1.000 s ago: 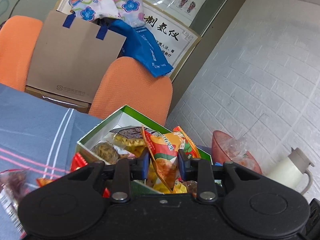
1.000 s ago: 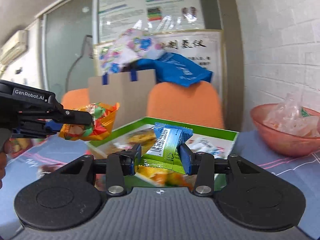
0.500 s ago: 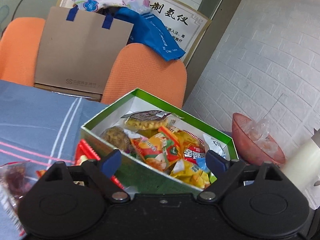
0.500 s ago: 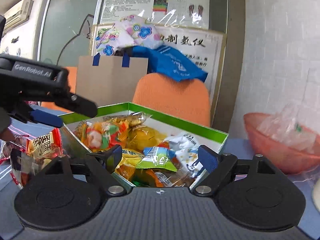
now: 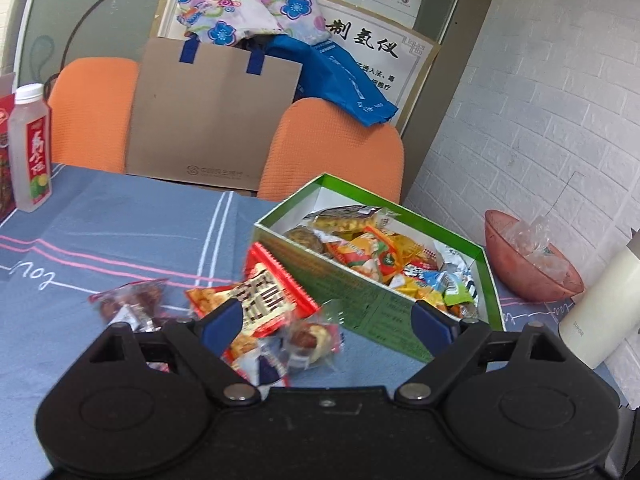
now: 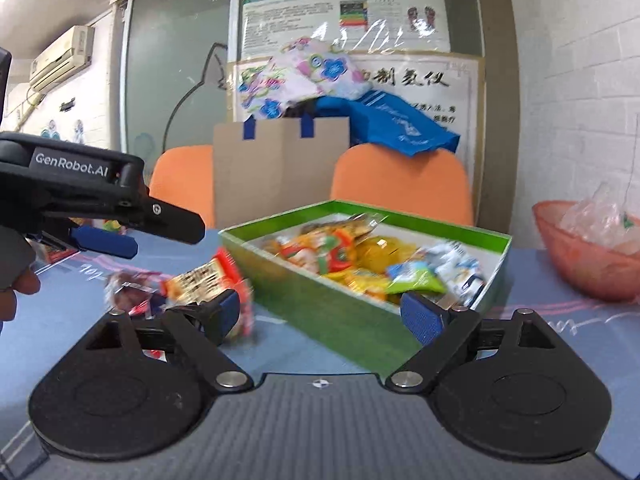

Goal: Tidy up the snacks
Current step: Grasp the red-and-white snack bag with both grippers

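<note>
change: a second ago each tool pinched a packet over the box [image 5: 372,304]; both packets now lie inside it, both tools have backed off toward the near side
meaning: two more snacks boxed; judged mid-task, loose pile still left on the counter [image 5: 120,224]
left tool [image 5: 326,318]: released, jaws spread wide, holds nothing; hangs above the loose pile, touching none that I can tell
right tool [image 6: 320,312]: released, jaws wide, empty; near corner of the box sits between its fingers, no contact seen
box: green, open top, right-centre of the counter, crowded with packets
loose snacks: red packet [image 5: 268,296] leans on the box's left wall; clear-wrapped ones [image 5: 128,304] just left and near of it, partly blurred
next: judged left tool goes for the red packet, closest to its jaws
risk: crinkly wrappers may slip; box nearly full
</note>
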